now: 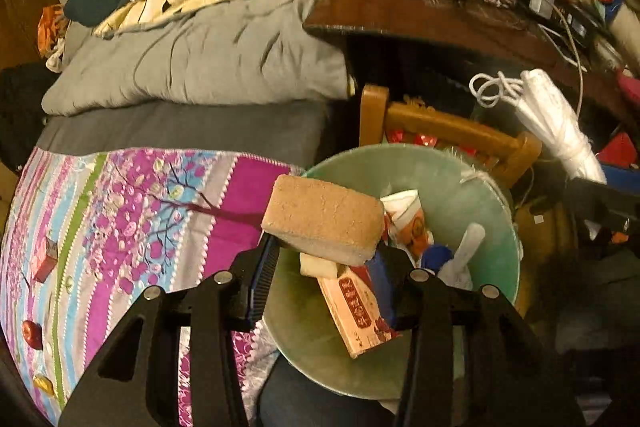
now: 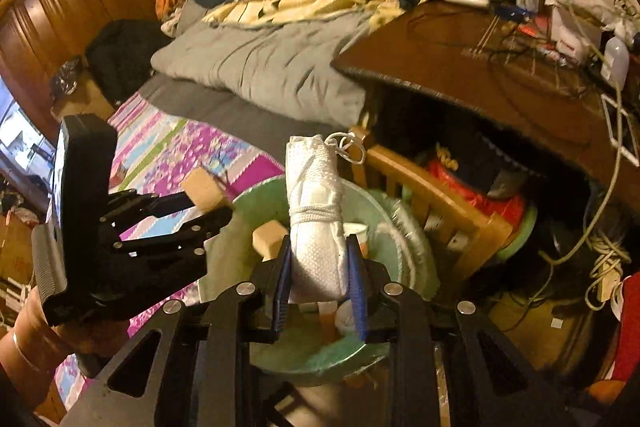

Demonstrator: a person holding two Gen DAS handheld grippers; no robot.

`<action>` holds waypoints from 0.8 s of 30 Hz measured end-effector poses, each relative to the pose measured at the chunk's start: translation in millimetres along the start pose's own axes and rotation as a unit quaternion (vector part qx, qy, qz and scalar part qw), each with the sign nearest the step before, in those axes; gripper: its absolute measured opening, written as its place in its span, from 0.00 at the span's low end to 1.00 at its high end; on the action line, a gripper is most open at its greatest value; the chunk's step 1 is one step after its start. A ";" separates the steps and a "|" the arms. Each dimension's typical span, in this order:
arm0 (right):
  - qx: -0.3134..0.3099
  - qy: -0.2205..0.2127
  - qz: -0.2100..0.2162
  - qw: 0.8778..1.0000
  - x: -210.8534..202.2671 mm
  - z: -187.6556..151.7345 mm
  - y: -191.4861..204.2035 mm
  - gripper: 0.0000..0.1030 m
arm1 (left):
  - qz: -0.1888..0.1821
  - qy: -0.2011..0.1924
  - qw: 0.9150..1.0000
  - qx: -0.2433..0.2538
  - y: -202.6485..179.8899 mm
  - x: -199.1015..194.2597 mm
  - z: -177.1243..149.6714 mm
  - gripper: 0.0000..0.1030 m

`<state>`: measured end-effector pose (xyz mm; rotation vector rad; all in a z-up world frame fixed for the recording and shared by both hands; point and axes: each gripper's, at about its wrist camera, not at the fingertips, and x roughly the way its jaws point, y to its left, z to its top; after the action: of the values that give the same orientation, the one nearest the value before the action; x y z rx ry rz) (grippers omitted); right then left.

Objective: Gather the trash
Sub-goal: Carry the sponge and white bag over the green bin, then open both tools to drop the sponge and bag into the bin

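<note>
While both loads hang over the bin, entries run as follows.

Landmark: green bin (image 1: 472, 187), standing beside the bed, already holding a cup, a printed carton (image 1: 360, 311) and other scraps.

Item one: tan sponge block (image 1: 324, 217), clamped between the fingers of the left gripper (image 1: 324, 259); it juts out past the fingertips, above the bin's near rim on the bed side.

Item two: white bundle tied with cord (image 2: 316, 227), pinched between the blue pads of the right gripper (image 2: 320, 267); most of its length stands clear of the fingertips, directly over the bin mouth.

Jaws, left: partly closed, gripping the block.

Jaws, right: narrow, gripping the bundle low down.

Step in hand: judged to be the drop, both pieces carried to the bin and not yet released.

Next move calls for: widening each pair of jaws while over the opening; the block sits close to the rim, so a nudge toward the bin's centre would be prudent.

Risk: the bundle's loose cord loops may snag on the chair (image 2: 436, 203) beyond the bin.

Surroundings: patterned quilt (image 1: 120, 227) on the bed side of the bin; cluttered desk (image 1: 420, 11) behind it.
</note>
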<state>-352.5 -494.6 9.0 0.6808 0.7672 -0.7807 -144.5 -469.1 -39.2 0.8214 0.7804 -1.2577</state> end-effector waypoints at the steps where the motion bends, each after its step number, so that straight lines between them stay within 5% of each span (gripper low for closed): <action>1: 0.001 0.003 0.002 1.000 1.3 0.1 2.4 0.26 | 0.000 0.002 1.000 -0.001 -0.9 0.3 -0.6 0.41; 19: 0.010 0.024 0.023 0.999 21.7 -2.3 10.8 0.27 | 0.006 0.014 1.000 -0.008 4.4 8.3 -4.3 0.42; 21: 0.001 0.018 0.019 1.000 19.9 -2.3 12.7 0.46 | 0.002 0.015 1.000 -0.006 4.1 8.6 -4.6 0.45; 22: -0.002 0.013 0.011 1.000 18.0 -3.0 13.9 0.52 | -0.001 0.018 1.000 -0.001 3.5 9.6 -5.6 0.50; 23: -0.004 0.008 0.006 1.000 16.0 -4.0 14.0 0.56 | 0.000 0.026 1.000 0.002 3.0 12.2 -6.2 0.73; 24: -0.006 0.006 0.001 1.000 14.9 -4.7 13.8 0.56 | 0.003 0.033 0.999 0.003 2.4 14.7 -7.7 0.81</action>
<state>-335.8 -488.9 -2.2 0.6748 0.7814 -0.7708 -140.4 -469.3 -55.5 0.8735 0.8272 -1.2320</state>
